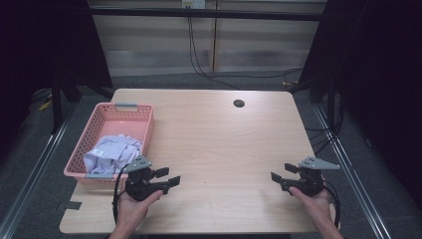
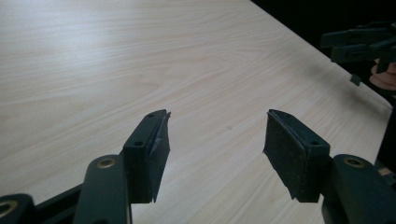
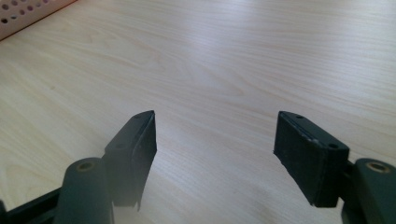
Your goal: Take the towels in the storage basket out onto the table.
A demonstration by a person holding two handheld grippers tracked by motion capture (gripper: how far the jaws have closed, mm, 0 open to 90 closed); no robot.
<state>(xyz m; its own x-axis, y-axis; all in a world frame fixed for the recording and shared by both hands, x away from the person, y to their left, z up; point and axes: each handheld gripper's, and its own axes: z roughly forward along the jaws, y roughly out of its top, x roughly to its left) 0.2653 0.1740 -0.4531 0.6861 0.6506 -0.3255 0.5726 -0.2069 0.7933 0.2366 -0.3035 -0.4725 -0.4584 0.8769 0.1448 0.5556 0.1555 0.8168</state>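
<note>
A pink basket [image 1: 142, 117] stands at the table's left edge with a pale lavender cloth [image 1: 113, 152] bunched in its near end. My left gripper [image 1: 168, 178] hovers just right of the basket's near corner, held in a hand, jaws open and pointing right with nothing between them. In the left gripper view its own jaws [image 2: 215, 126] frame bare wood, and the other gripper [image 2: 362, 44] shows far right. My right gripper [image 1: 283, 173] sits near the right front of the table, open and empty, pointing left. The right gripper view's jaws [image 3: 215, 126] also frame bare wood.
The light wooden table [image 1: 219, 144] has a round cable hole [image 1: 239, 103] at the back. The basket's corner [image 3: 28, 14] shows in the right gripper view at top left. Cables hang behind the table. Dark curtains and floor rails flank both sides.
</note>
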